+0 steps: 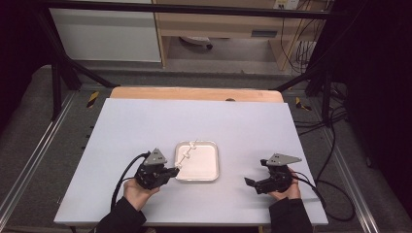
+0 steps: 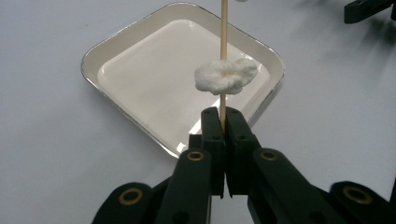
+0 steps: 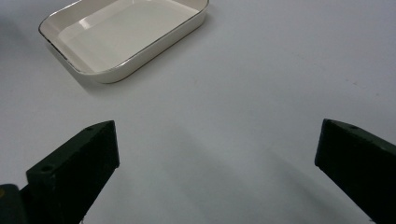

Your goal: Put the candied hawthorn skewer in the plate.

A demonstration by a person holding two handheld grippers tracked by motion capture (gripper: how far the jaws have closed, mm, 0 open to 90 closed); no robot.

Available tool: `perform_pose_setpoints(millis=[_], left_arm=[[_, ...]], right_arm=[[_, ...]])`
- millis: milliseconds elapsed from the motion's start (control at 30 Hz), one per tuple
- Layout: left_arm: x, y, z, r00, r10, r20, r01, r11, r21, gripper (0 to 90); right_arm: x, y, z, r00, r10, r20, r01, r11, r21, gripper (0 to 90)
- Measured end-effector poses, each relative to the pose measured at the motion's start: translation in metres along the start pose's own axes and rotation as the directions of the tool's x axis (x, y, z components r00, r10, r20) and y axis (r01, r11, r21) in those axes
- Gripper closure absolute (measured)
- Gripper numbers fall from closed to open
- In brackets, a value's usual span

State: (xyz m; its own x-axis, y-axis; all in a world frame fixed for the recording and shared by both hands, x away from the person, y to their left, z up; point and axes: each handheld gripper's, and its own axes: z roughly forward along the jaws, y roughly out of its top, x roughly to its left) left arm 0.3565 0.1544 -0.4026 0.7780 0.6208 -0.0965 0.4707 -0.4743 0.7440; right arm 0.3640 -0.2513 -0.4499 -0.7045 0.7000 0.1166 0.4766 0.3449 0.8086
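A thin wooden skewer point(image 2: 223, 42) with white marshmallow pieces point(image 2: 226, 76) threaded on it rises over a cream square tray point(image 2: 112, 53). My left gripper point(image 2: 223, 120) is shut on the skewer's lower end, at the tray's left edge in the high view point(image 1: 171, 171). There the skewer point(image 1: 187, 154) slants up and away over the tray point(image 1: 210, 167). My right gripper point(image 1: 250, 183) stands open above the bare table, to the right of the tray, with nothing between its jaws. In the right gripper view the tray point(image 3: 154, 42) lies at the upper left.
The white tabletop point(image 1: 145, 121) has free room all around the tray. A wooden strip point(image 1: 194, 93) runs along its far edge. Black frame posts point(image 1: 56, 82) and cables point(image 1: 335, 145) stand beside the table.
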Motion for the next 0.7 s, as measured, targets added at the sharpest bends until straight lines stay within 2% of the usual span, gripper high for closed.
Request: perform_pose_setpoints(millis=[200, 367, 700], left_arm=[[0.002, 0.011, 0.015, 0.9999, -0.01, -0.011, 0.01, 0.9991, 0.041, 87.9], [0.006, 0.016, 0.029, 0.9992, -0.026, -0.031, 0.029, 0.9949, 0.097, 87.9], [0.007, 0.017, 0.047, 0.9964, -0.041, -0.074, 0.055, 0.9783, 0.199, 87.9]], right_arm=[[0.0, -0.001, -0.002, 1.0, -0.005, 0.002, 0.005, 1.0, -0.003, 0.5], [-0.002, -0.002, -0.004, 1.0, 0.002, 0.0, -0.002, 1.0, -0.007, 0.5], [-0.003, -0.003, -0.003, 1.0, 0.005, -0.005, -0.005, 1.0, -0.003, 0.5]])
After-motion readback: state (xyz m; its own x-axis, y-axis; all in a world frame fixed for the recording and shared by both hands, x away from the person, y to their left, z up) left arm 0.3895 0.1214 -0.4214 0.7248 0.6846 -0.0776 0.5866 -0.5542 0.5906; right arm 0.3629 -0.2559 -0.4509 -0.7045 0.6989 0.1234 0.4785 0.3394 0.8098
